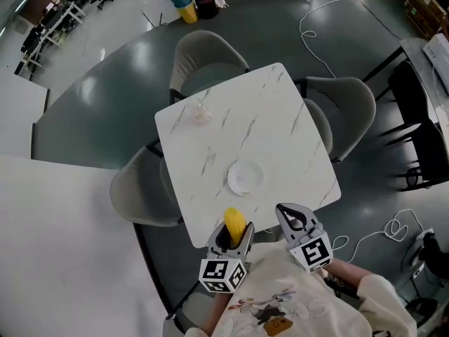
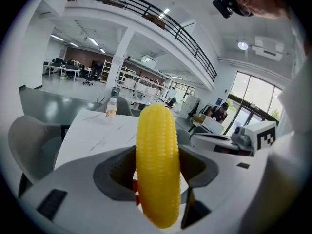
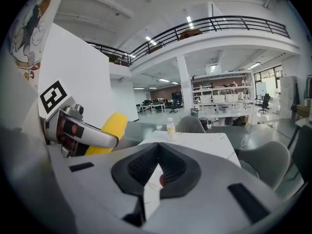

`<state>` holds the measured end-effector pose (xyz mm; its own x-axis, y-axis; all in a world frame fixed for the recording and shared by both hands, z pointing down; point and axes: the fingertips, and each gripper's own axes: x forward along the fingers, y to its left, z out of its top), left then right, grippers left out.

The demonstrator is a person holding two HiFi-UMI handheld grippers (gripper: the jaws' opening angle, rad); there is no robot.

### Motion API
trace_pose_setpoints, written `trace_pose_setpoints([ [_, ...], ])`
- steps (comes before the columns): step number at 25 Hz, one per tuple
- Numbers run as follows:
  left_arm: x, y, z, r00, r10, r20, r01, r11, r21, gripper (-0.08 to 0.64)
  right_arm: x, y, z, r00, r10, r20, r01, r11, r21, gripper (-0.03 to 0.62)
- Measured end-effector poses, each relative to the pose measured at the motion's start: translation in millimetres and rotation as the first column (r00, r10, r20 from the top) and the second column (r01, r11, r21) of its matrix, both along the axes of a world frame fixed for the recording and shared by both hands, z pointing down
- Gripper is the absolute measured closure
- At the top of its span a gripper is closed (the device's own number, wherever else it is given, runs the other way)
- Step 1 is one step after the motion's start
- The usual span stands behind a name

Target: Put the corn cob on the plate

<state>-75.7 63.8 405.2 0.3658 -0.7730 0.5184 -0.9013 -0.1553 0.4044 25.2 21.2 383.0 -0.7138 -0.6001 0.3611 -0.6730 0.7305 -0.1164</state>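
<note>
By table point(image 1: 280, 118), one gripped corn cob point(image 1: 235, 221), one plate point(image 1: 245, 177), perhaps one bottle point(image 1: 200, 111)

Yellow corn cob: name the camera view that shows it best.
The left gripper view: the yellow ribbed corn cob fills the centre, upright, clamped in the left gripper. The head view shows only its small yellow top above that gripper. The right gripper view catches part of it at the left, behind the left gripper's body.

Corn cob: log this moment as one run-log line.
left gripper: shut on corn cob | right gripper: shut, empty | plate: bare | placement: not yet done
</note>
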Motion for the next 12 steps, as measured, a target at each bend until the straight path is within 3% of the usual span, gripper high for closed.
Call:
trace_pose_setpoints([
  [5, -11, -25, 13, 0.997, -0.075, 0.001, 0.075, 0.997, -0.035, 0.307, -8, -25, 11, 0.999, -0.041, 0.005, 0.041, 0.999, -0.007, 0.589],
  [12, 1, -41, 27, 0.999, -0.052, 0.016, 0.053, 0.995, -0.081, 0.307, -10, -45, 22, 0.997, -0.082, 0.004, 0.082, 0.996, -0.028, 0.589],
])
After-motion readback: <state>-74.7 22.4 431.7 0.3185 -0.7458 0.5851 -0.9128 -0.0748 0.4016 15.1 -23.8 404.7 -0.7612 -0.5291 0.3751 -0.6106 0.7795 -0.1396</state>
